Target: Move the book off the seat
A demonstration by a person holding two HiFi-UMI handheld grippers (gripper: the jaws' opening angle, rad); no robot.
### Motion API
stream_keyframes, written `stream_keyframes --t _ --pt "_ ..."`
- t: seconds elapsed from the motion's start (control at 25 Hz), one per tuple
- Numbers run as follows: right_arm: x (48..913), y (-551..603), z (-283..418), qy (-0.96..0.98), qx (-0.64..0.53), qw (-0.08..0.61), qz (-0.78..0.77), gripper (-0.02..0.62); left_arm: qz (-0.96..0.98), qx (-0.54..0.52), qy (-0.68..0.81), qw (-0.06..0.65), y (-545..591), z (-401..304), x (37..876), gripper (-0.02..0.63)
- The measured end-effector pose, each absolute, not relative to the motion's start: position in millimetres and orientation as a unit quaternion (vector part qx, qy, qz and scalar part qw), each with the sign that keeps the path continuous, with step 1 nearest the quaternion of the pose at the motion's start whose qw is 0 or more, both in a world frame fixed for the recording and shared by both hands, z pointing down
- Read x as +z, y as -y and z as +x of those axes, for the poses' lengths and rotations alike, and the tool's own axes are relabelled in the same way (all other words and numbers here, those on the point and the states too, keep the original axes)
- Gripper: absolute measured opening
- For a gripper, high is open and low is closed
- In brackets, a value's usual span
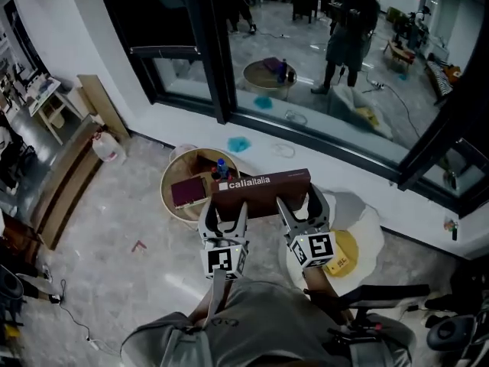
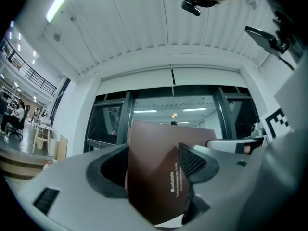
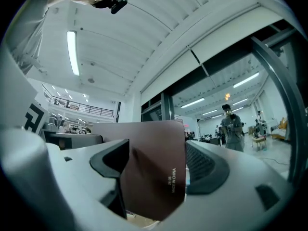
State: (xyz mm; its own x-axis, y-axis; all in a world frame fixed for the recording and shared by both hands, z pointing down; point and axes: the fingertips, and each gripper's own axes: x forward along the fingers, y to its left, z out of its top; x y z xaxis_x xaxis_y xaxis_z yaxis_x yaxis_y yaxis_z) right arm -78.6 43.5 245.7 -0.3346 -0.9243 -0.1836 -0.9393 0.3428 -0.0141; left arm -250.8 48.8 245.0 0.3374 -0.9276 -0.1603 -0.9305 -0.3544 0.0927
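Ahead of the left tool (image 1: 225, 211) and slightly to its left, a round wooden tub (image 1: 172, 186) sits on the floor with a maroon book (image 1: 187, 192) and a blue-capped bottle (image 1: 221, 168) inside.

The left tool is clenched on the brown book (image 1: 263, 192) near its left end. In the left gripper view the cover fills the gap between the jaws, and the ribbed pad presses on its face. The right tool (image 1: 302, 205) is clamped on the same book nearer its right end, with a pad on each cover. The book spans the 2 tools roughly level, spine up, and rests on nothing.

Below the right tool and to its right lies a white cushion with a yellow centre (image 1: 367, 235) — probably the seat, and the book is already clear of it.

The step in hand looks like the carry, with the lift done and the set-down not yet begun. The next move calls for picking a landing spot, lowering both tools together so the book stays level, then releasing both.

The spine carries white lettering that reads roughly "callailalia". In the right gripper view, small print on the cover reads "MADE IN CHINA" — the finer lines beside it are too small to read.
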Motion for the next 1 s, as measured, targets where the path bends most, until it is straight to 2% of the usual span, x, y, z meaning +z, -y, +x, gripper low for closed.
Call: stream_keyframes --t 0.36,0.76,1.0 --pt "260 17 -230 -0.838 0.045 0.035 -0.543 0.367 -0.793 0.123 -0.596 0.013 -2 -404 257 0.313" --pt "268 66 -339 -0.871 0.058 -0.009 -0.487 0.367 -0.756 0.137 -0.64 -0.005 27 -509 281 0.313" --pt "276 86 -404 -0.897 0.059 -0.006 -0.438 0.367 -0.709 0.139 -0.691 -0.011 30 -568 294 0.313"
